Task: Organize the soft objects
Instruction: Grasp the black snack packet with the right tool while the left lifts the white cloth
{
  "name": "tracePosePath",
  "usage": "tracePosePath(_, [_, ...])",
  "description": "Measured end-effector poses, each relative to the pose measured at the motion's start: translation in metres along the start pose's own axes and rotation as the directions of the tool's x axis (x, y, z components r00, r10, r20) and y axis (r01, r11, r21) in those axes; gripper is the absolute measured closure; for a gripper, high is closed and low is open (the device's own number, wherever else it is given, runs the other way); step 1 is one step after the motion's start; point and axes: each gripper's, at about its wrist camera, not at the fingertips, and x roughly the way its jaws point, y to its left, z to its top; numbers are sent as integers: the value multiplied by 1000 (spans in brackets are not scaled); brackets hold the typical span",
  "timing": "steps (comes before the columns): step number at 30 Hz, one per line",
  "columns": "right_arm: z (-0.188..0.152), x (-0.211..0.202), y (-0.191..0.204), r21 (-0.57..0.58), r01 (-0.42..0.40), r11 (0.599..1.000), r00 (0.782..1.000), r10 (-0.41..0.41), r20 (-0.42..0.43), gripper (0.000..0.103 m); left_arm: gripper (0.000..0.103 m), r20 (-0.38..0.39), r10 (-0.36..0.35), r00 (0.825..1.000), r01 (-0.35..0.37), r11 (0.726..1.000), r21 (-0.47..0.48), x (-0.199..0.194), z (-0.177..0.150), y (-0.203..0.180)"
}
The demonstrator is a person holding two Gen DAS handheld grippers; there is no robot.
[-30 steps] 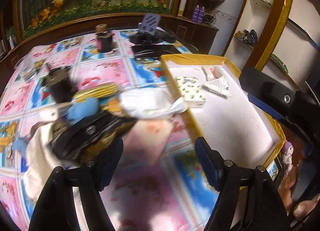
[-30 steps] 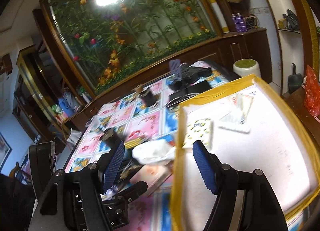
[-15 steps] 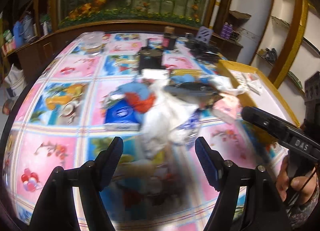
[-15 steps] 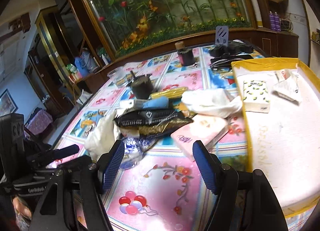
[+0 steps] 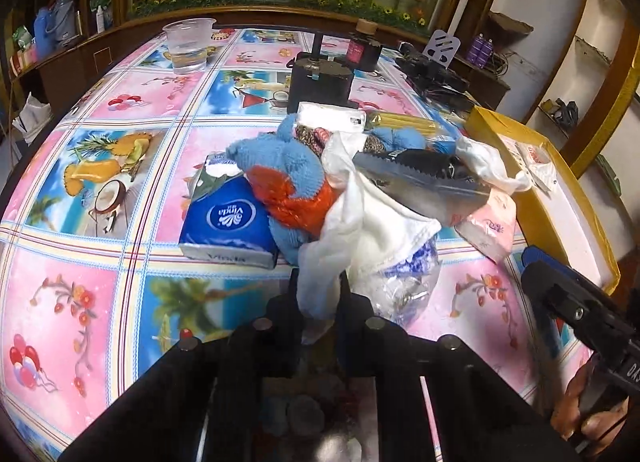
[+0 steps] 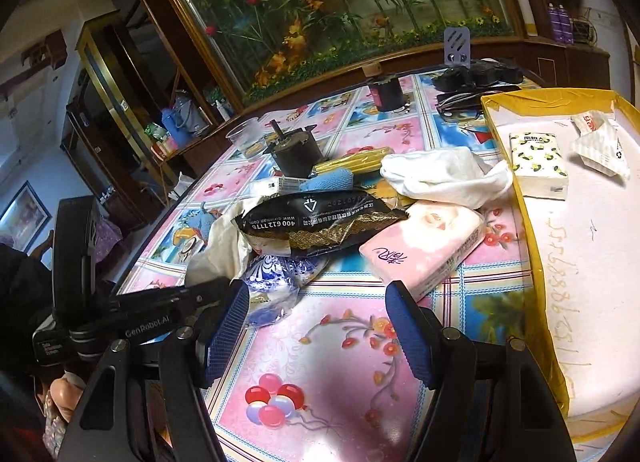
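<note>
A pile of soft things lies mid-table. My left gripper (image 5: pixel 318 298) is shut on the near end of a white cloth (image 5: pixel 360 230) at the pile's front. Behind the cloth lie a blue and orange knitted toy (image 5: pixel 288 182), a blue tissue pack (image 5: pixel 228 218), a black snack packet (image 5: pixel 420 174) and a pink tissue pack (image 5: pixel 490 228). My right gripper (image 6: pixel 316 322) is open and empty, low over the table, just short of the pink tissue pack (image 6: pixel 424 246) and a blue-patterned bag (image 6: pixel 276 278). A second white cloth (image 6: pixel 444 176) lies by the tray.
A yellow-rimmed white tray (image 6: pixel 536 246) on the right holds a lemon-print tissue pack (image 6: pixel 538 164) and a small white packet (image 6: pixel 600 142). A black canister (image 5: pixel 320 82), a plastic cup (image 5: pixel 188 44), a dark bottle (image 6: pixel 388 92) and black gear (image 6: pixel 476 76) stand further back.
My left gripper has swung from the tray side to the pile and closed on the white cloth. My right gripper has dropped low toward the pile and stays open.
</note>
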Motion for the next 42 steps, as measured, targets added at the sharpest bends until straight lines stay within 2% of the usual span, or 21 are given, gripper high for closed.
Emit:
tracePosePath(8, [3, 3, 6, -37, -3, 999, 1000, 2, -7, 28, 90, -20, -78, 997, 79, 996, 52, -30, -31, 19])
tracePosePath(11, [7, 7, 24, -102, 1, 995, 1000, -1, 1, 28, 90, -11, -102, 995, 102, 994, 42, -32, -41, 28])
tracePosePath(15, [21, 19, 58, -239, 76, 968, 996, -65, 55, 30, 90, -6, -109, 994, 109, 994, 28, -34, -42, 28])
tracePosePath(16, [24, 24, 65, -261, 74, 962, 997, -64, 47, 35, 90, -6, -109, 994, 109, 993, 32, -34, -42, 27])
tracePosePath(17, [27, 31, 69, -275, 78, 958, 997, -69, 41, 54, 90, -6, -110, 994, 110, 993, 36, -34, -43, 27])
tracePosePath(18, [30, 42, 73, -286, 98, 953, 995, -99, 11, 79, 90, -6, -110, 994, 111, 993, 36, -34, -43, 27])
tracePosePath(19, [31, 51, 72, -283, 79, 956, 995, -91, -30, 87, 90, -6, -111, 994, 112, 993, 33, -34, -44, 27])
tracePosePath(20, [31, 57, 69, -268, 57, 962, 995, -76, -60, 88, 90, -6, -114, 993, 114, 993, 29, -35, -43, 28])
tracePosePath(22, [28, 54, 66, -257, 58, 965, 995, -76, -59, 90, 90, -7, -125, 992, 126, 992, 21, -35, -44, 30])
tracePosePath(24, [23, 36, 61, -238, 18, 971, 999, -27, -34, 91, 90, -10, -133, 991, 133, 991, 17, -34, -43, 31])
tracePosePath(26, [16, 12, 58, -241, -62, 969, 998, 61, -13, 91, 90, -11, -138, 990, 138, 990, 17, -34, -42, 32])
tracePosePath(27, [10, -1, 57, -266, -94, 959, 995, 95, -8, 90, 90, -12, -139, 990, 140, 990, 21, -34, -41, 31])
tracePosePath(30, [-13, -31, 56, -372, -95, 923, 995, 84, -46, 90, 90, -15, -144, 989, 144, 989, 31, -33, -41, 29])
tracePosePath(33, [-40, -44, 46, -452, -109, 885, 985, 35, -168, 89, 90, -22, -146, 989, 147, 988, 39, -33, -42, 27])
tracePosePath(35, [-52, -53, 38, -482, -85, 872, 981, -12, -194, 85, 90, -24, -145, 989, 146, 988, 44, -33, -42, 26])
tracePosePath(37, [-54, -64, 29, -460, -60, 886, 984, -23, -174, 67, 90, -27, -143, 989, 144, 989, 46, -32, -41, 25])
tracePosePath(39, [-51, -72, 25, -436, -24, 900, 990, -38, -133, 27, 90, -28, -138, 990, 139, 989, 44, -31, -40, 25])
tracePosePath(41, [-45, -79, 24, -390, 13, 921, 996, -47, -78, 16, 87, -32, -130, 991, 131, 991, 42, -30, -39, 24])
tracePosePath(42, [-41, -78, 20, -336, 27, 941, 996, -54, -72, 16, 86, -36, -126, 991, 127, 991, 42, -30, -38, 24])
